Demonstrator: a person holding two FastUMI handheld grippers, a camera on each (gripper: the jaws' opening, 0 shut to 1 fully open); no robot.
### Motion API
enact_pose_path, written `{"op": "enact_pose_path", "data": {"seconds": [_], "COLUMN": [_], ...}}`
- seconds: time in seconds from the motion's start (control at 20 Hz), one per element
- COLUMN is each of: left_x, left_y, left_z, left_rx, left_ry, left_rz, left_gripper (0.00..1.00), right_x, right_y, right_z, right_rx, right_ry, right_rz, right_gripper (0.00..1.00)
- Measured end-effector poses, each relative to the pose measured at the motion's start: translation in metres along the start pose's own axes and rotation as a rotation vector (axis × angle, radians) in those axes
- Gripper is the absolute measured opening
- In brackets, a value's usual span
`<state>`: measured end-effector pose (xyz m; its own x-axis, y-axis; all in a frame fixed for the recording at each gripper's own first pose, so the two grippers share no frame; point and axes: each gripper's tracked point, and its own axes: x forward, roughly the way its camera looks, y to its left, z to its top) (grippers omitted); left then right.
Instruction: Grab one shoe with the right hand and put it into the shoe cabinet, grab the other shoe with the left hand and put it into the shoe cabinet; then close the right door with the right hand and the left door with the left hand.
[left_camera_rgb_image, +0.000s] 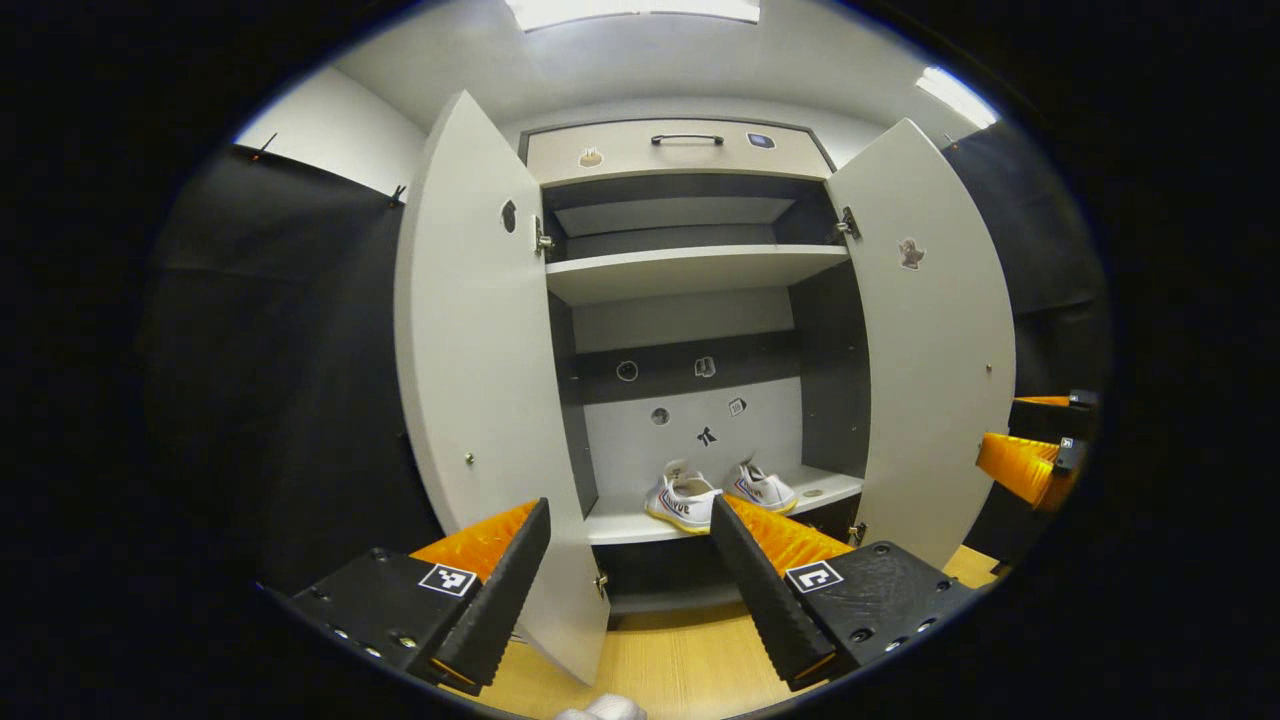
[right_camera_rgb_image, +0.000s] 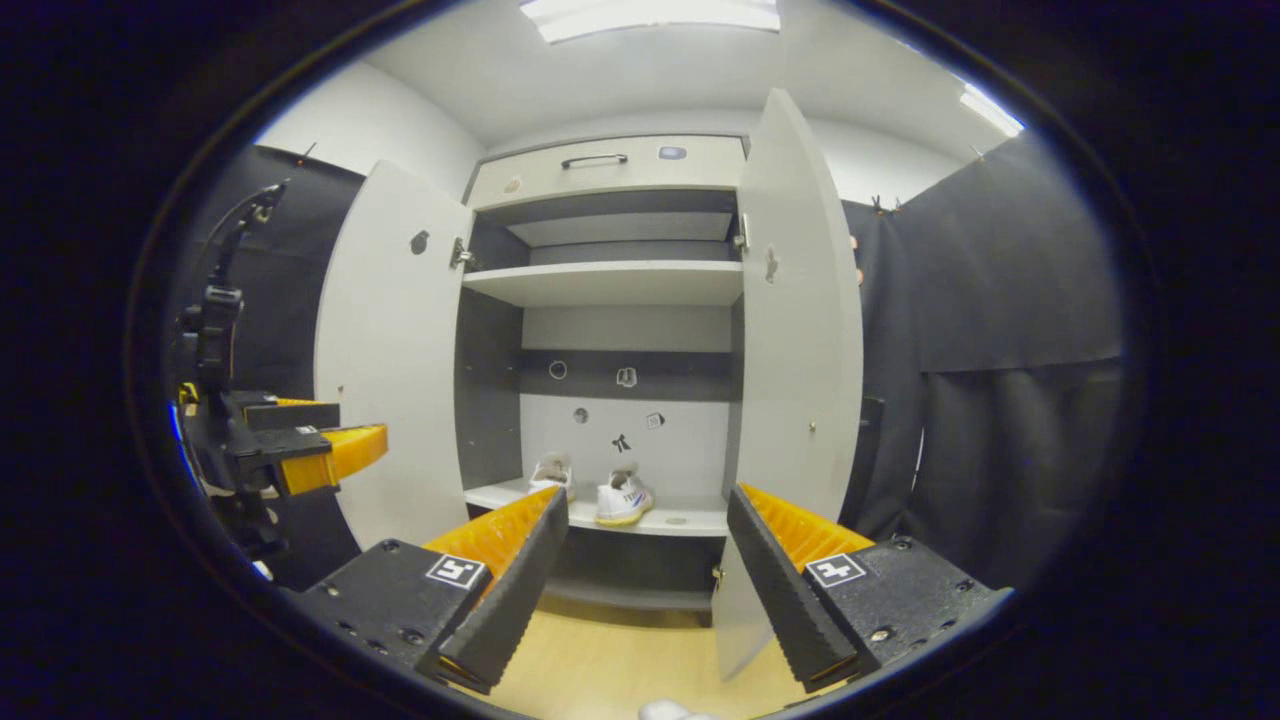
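- Two white shoes, one to the left (left_camera_rgb_image: 683, 497) and one to the right (left_camera_rgb_image: 762, 487), stand side by side on the lower shelf (left_camera_rgb_image: 625, 524) of the shoe cabinet (left_camera_rgb_image: 690, 262), heels toward the viewer; in the right gripper view the same pair appears as a left shoe (right_camera_rgb_image: 553, 472) and a right shoe (right_camera_rgb_image: 622, 497).
- The upper shelf (left_camera_rgb_image: 690, 270) carries nothing that can be made out; a drawer front with a dark handle (left_camera_rgb_image: 687, 139) sits above it.
- Small stickers dot the cabinet's back panel (left_camera_rgb_image: 690, 420).
- The left door (left_camera_rgb_image: 480, 380) and the right door (left_camera_rgb_image: 935, 340) both stand swung wide open.
- The left gripper (left_camera_rgb_image: 630, 545) is held in front of the cabinet, pointing at the lower shelf, its fingers spread apart with nothing between them.
- The right gripper (right_camera_rgb_image: 648, 530) is likewise level with the lower shelf, fingers parted and holding nothing; the right door's edge (right_camera_rgb_image: 790, 330) lies just beyond its right finger.
- Light wooden floor (left_camera_rgb_image: 660, 660) runs beneath both grippers.
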<state>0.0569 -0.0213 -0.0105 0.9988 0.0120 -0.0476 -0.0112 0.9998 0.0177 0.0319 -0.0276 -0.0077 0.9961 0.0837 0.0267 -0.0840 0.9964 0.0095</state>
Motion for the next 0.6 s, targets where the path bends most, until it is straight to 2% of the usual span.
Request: {"op": "enact_pose_path", "data": {"seconds": [0.3, 0.6], "left_x": [-0.046, -0.048], "left_y": [0.008, -0.009], "left_z": [-0.031, -0.038], "left_rx": [-0.030, -0.023], "left_ry": [-0.006, 0.001], "left_rz": [0.034, 0.011], "left_gripper": [0.96, 0.96], "right_x": [-0.019, -0.024], "right_y": [-0.009, -0.032], "right_z": [-0.020, -0.021], "right_rx": [-0.005, 0.001], "right_ry": [0.028, 0.038], "right_rz": [-0.015, -0.060], "right_gripper": [1.00, 0.98]}}
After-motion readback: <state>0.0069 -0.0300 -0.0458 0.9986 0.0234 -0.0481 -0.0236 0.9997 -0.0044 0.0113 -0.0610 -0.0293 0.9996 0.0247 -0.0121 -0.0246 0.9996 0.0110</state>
